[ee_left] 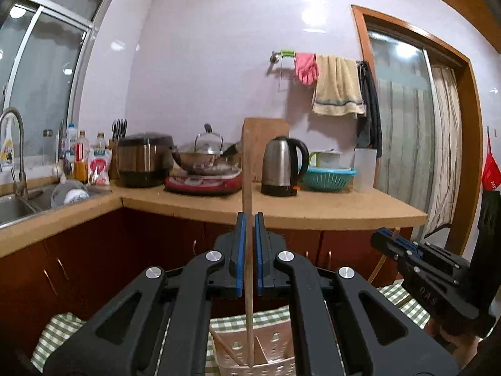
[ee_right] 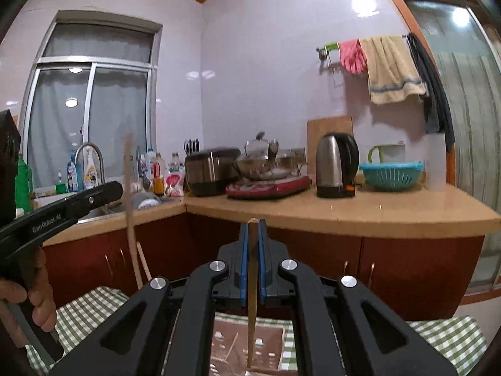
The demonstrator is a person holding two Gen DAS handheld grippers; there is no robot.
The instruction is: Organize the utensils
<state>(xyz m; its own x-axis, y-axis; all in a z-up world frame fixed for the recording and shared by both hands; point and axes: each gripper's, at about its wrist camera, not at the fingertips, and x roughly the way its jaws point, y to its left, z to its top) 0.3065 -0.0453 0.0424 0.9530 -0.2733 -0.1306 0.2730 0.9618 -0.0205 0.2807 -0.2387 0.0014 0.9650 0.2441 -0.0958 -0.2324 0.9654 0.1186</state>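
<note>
Left tongs (ee_left: 249,219) are clamped tight on a long pale wooden chopstick (ee_left: 248,188), standing upright, its lower end dipping into the white perforated plastic utensil basket (ee_left: 275,344) near the bottom of the view. More sticks lean inside that basket. Over on the right, the right tongs (ee_right: 253,224) are pinched shut on a darker wooden chopstick (ee_right: 252,297), also upright, its tip down over a brown perforated basket (ee_right: 269,341). Both baskets sit on the green-and-white checked cloth (ee_right: 94,307) covering the table. Far behind runs a tan kitchen counter (ee_left: 313,206) carrying a steel electric kettle (ee_left: 281,166).
</note>
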